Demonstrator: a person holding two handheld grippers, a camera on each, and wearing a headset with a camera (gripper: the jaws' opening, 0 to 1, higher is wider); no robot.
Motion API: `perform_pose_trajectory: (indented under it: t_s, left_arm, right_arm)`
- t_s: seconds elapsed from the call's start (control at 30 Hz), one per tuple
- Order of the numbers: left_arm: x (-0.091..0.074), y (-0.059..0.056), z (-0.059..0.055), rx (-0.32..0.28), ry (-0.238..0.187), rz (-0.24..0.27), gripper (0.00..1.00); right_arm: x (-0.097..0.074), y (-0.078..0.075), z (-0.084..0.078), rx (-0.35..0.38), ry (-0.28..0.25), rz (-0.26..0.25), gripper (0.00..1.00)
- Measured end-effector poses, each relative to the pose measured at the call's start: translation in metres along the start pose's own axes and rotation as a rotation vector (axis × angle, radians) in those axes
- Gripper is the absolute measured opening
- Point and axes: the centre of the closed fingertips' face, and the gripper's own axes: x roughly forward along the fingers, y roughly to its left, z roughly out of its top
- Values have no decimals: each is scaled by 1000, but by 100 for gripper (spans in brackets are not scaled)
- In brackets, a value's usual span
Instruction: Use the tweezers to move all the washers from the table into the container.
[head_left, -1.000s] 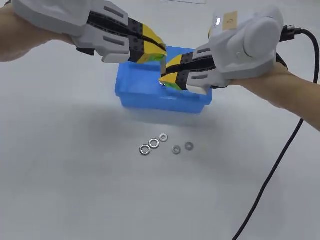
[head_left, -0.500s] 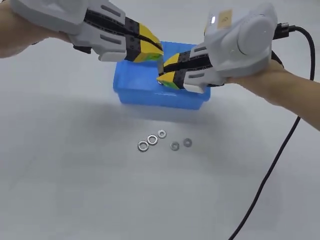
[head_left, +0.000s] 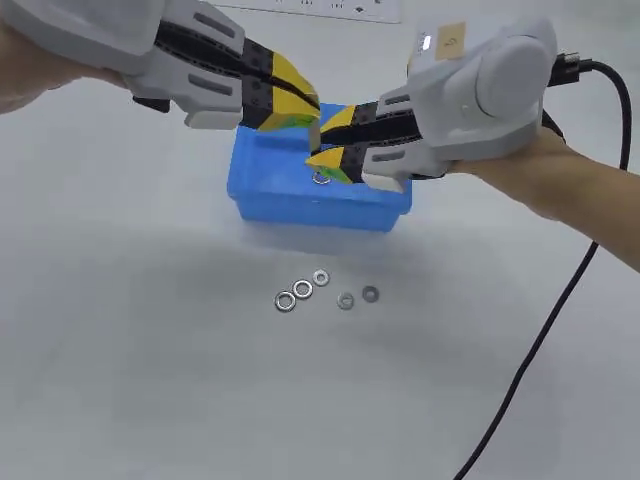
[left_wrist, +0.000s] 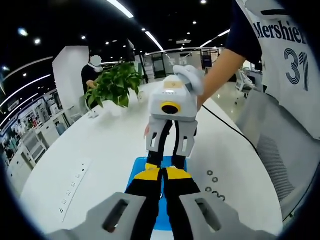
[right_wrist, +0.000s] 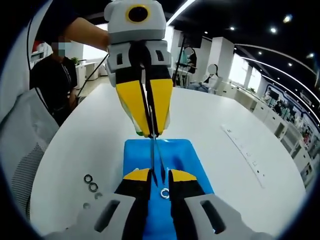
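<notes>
Over the blue container (head_left: 268, 192) my left gripper (head_left: 312, 110) is shut on the upper end of thin metal tweezers (right_wrist: 153, 155). The two tweezer arms run down between the jaws of my right gripper (head_left: 318, 158), which is closed against them. One washer (head_left: 320, 178) sits just under the tweezer tips, above or inside the container (right_wrist: 177, 150); I cannot tell whether the tips still pinch it. In the right gripper view that washer (right_wrist: 164, 193) shows against the blue. Several washers (head_left: 302, 289) lie in a loose row on the white table in front of the container.
A black cable (head_left: 540, 340) trails from the right gripper across the table's right side. The table (head_left: 150, 380) is white and broad. In the right gripper view a person stands at the far left, and a potted plant (left_wrist: 116, 85) stands far back.
Both grippers have stayed over the container, shifting slightly left. The washer now shows lower, beneath the right gripper's jaw tips. The washers on the table have not moved.
</notes>
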Motion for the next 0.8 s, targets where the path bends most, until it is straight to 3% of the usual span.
perform_pose_trajectory:
  t_s: [0.37, 0.53, 0.63, 0.8]
  left_arm:
    - [-19, -31, 40, 47, -39, -5, 5]
    - [-22, -49, 48, 71, -33, -16, 5]
    - [-21, -67, 53, 79, -37, -26, 5]
    - [-15, -90, 52, 84, -28, -47, 5]
  right_arm:
    - [-29, 28, 32, -63, -63, -17, 14]
    - [-39, 46, 36, -70, -70, -16, 13]
    - [-44, 61, 35, -74, -71, -6, 13]
    - [-49, 84, 27, -86, -48, 18, 12]
